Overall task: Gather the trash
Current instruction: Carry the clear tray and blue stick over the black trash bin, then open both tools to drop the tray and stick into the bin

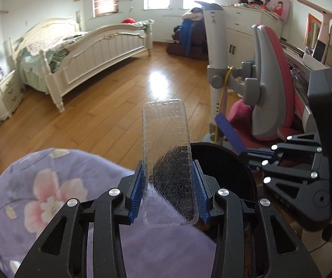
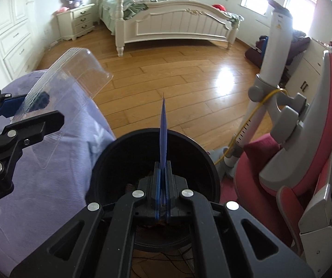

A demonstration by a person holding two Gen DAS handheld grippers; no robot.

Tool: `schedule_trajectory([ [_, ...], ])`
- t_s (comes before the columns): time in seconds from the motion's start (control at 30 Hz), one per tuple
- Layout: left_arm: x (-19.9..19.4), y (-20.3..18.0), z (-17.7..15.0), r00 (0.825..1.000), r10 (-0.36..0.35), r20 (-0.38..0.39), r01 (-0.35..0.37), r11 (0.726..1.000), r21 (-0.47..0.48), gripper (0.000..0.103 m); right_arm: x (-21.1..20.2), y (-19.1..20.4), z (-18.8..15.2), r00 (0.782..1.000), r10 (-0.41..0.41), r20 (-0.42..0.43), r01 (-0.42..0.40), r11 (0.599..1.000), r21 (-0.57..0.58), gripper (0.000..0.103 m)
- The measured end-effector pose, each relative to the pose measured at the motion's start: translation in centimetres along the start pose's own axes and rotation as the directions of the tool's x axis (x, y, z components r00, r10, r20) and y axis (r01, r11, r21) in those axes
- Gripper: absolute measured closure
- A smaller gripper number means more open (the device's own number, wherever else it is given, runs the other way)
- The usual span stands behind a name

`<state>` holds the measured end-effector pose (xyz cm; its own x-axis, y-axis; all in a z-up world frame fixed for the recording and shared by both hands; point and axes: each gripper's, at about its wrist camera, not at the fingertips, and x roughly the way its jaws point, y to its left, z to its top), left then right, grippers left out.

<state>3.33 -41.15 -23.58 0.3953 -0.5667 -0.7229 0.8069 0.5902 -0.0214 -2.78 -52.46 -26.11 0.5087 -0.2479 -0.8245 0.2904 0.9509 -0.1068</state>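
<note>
The room is a bedroom with a wooden floor (image 1: 110,106), a white bed (image 2: 177,23) at the far side and a pink chair (image 2: 305,162) on the right; near, on the left, lies a lilac flowered cloth (image 1: 50,185), whether bedding or clothing cannot be told. Between cloth and chair stands a round black bin (image 2: 156,162), open at the top, with something dark and unclear at its bottom. The left tool (image 1: 169,192) grips a clear, ribbed plastic tray (image 1: 166,153) across its near end, its blue pads pressed on either side with the jaws partly apart, and the tray stands out ahead of the tool and up. In the right wrist view that tray hangs over the cloth, left of the bin and not yet above its mouth. The right tool (image 2: 163,185) is closed all the way on a thin blue strip (image 2: 163,125), seen edge-on, which sticks out straight ahead over the bin's opening. The step in hand looks like dropping both pieces into the bin. To do it well, the strip seems ready to let go, preferably lowered first so it does not flutter past the rim. The tray should travel right until its far end is over the mouth, then tip downward before release, since it is long and light and could catch on the rim or bounce out.
</note>
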Motion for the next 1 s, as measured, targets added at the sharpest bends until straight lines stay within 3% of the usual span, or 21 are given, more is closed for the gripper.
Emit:
schedule_trajectory([
  [0.5,7.9,-2.4,1.6,0.993,-0.03,-0.113,0.032,0.999,0.012,0.059,3.8,-3.2,0.1,0.997,-0.035,-0.074,0.039,0.997,0.059,0.1],
  [0.63,9.1,-2.6,2.1,0.99,-0.042,-0.133,0.044,0.999,0.01,0.056,4.5,-2.9,0.3,0.995,-0.03,-0.099,0.037,0.997,0.072,0.095],
  [0.67,9.3,-2.5,2.1,0.99,-0.046,-0.135,0.047,0.999,0.008,0.051,4.7,-2.9,0.3,0.994,-0.026,-0.105,0.035,0.996,0.08,0.094],
  [0.7,9.4,-2.5,2.2,0.99,-0.045,-0.136,0.046,0.999,0.006,0.048,4.9,-2.9,0.3,0.993,-0.016,-0.115,0.026,0.996,0.083,0.091],
  [0.73,9.4,-2.4,2.2,0.99,-0.042,-0.133,0.043,0.999,0.003,0.044,5.0,-2.9,0.3,0.993,-0.012,-0.121,0.023,0.996,0.086,0.081],
  [0.77,9.3,-2.3,2.2,0.991,-0.038,-0.13,0.039,0.999,0.0,0.037,5.1,-3.0,0.3,0.992,-0.022,-0.124,0.034,0.995,0.093,0.064],
  [0.83,9.1,-2.0,2.2,0.992,-0.036,-0.119,0.034,0.999,-0.022,0.029,4.9,-3.0,0.2,0.992,-0.031,-0.121,0.044,0.994,0.104,0.043],
  [1.0,7.6,-1.3,2.1,0.995,-0.025,-0.098,0.023,0.999,-0.024,0.029,4.3,-2.9,0.3,0.994,-0.035,-0.108,0.047,0.993,0.104,0.042],
])
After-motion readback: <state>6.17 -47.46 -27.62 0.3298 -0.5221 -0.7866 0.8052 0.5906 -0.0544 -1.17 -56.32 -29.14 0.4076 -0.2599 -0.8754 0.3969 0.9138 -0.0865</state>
